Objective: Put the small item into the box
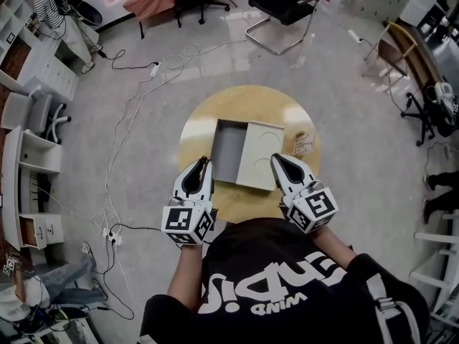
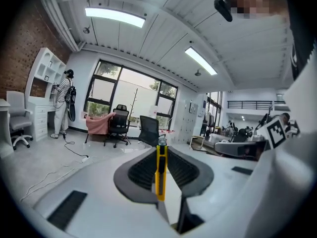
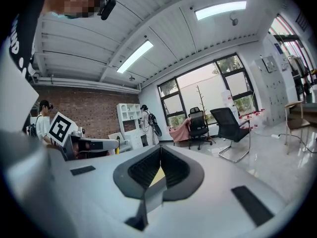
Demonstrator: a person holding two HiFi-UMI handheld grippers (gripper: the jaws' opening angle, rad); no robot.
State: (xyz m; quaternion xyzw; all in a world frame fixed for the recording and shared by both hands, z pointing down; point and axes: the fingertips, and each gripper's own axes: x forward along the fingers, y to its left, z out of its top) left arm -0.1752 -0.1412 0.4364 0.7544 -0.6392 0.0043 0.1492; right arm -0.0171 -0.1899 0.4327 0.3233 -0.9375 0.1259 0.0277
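Observation:
On the round wooden table (image 1: 215, 113) lies an open box (image 1: 229, 151) with a grey inside and a cream lid (image 1: 262, 156) beside it. A small brownish packet (image 1: 304, 143) rests on the table to the right of the lid. My left gripper (image 1: 204, 163) (image 2: 161, 148) hovers at the box's near left corner, shut on a yellow utility knife (image 2: 161, 175) that stands upright between its jaws. My right gripper (image 1: 277, 158) (image 3: 160, 148) sits at the lid's near right corner. Its jaws are closed tip to tip, and I see nothing held in them.
Black office chairs (image 1: 283, 6) stand beyond the table. Cables and a power strip (image 1: 154, 68) trail over the floor at the left. White shelves and drawers (image 1: 29, 149) line the left wall. A desk with gear (image 1: 430, 84) stands at the right.

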